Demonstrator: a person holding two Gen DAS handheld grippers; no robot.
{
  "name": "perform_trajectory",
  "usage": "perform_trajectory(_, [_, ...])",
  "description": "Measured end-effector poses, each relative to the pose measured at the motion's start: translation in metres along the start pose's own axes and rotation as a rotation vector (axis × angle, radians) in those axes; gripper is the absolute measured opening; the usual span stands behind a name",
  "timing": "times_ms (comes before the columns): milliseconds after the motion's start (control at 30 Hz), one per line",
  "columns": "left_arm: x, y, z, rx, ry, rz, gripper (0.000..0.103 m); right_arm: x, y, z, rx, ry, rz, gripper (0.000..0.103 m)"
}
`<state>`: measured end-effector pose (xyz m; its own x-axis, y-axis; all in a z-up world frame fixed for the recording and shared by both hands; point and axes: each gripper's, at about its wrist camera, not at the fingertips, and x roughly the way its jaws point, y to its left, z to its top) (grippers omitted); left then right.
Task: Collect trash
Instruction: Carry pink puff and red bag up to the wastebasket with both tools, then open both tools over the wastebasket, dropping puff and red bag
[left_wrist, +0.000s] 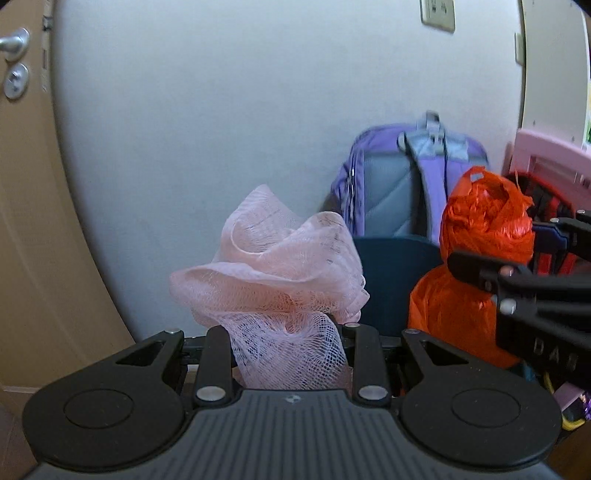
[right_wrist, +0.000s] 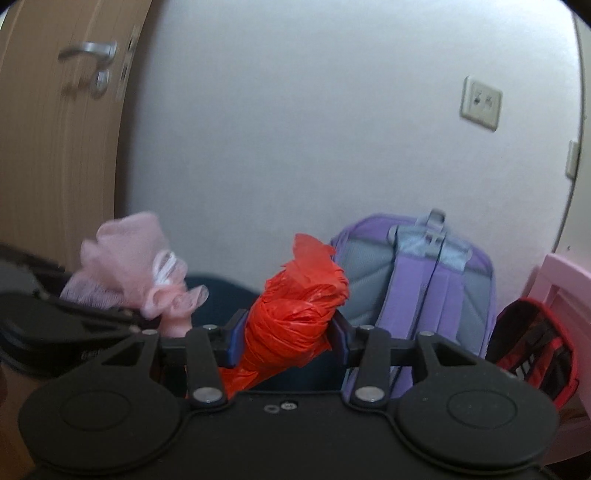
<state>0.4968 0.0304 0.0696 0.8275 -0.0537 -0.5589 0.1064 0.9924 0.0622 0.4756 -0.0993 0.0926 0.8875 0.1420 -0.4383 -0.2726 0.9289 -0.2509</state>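
mesh filled the middle of your left view: the left tool (left_wrist: 288, 354) was clenched on a bunch of pale pink netting (left_wrist: 273, 266), its ruffled top standing above the fingers and the lower part squeezed between them. your right tool (right_wrist: 288, 339) gripped a twisted orange plastic bag (right_wrist: 295, 317) at its narrow neck, the blue-lined pads pressing on either side, with the knotted top sticking up past them (the fuller body of the bag hung below the fingers, seen best from the left camera). both bundles were off the floor, carried side by side, netting to the left and bag to the right, near each other but not touching.

behind them a purple and grey backpack (right_wrist: 424, 280) leaned upright against the pale wall (left_wrist: 240, 110). in front of it sat something dark blue (left_wrist: 391, 273), and i could not tell what it was. to the right stood a pink plastic piece (right_wrist: 561, 280) with a red and black bag (right_wrist: 535, 343) resting against it. a wooden door (right_wrist: 55, 147) with a metal lever handle (right_wrist: 88, 50) closed off the left side, and a wall socket (right_wrist: 480, 103) sat higher up on the right.
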Motion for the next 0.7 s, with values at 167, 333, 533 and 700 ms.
perform_trajectory(167, [0.017,-0.007,-0.003,0.027,0.036,-0.029,0.028,0.014,0.008,-0.013,-0.050,0.076,0.045,0.046])
perform_trajectory(333, [0.031,-0.014,-0.002,0.048,0.095,-0.024,0.028,0.018,0.012,-0.021,-0.065,0.116,0.066,0.049])
perform_trajectory(533, [0.038,-0.016,-0.002,0.039,0.133,-0.034,0.028,0.014,0.008,-0.024,-0.052,0.145,0.089,0.055])
perform_trajectory(700, [0.035,-0.015,-0.001,0.006,0.148,-0.045,0.037,0.008,0.006,-0.025,-0.040,0.141,0.083,0.063])
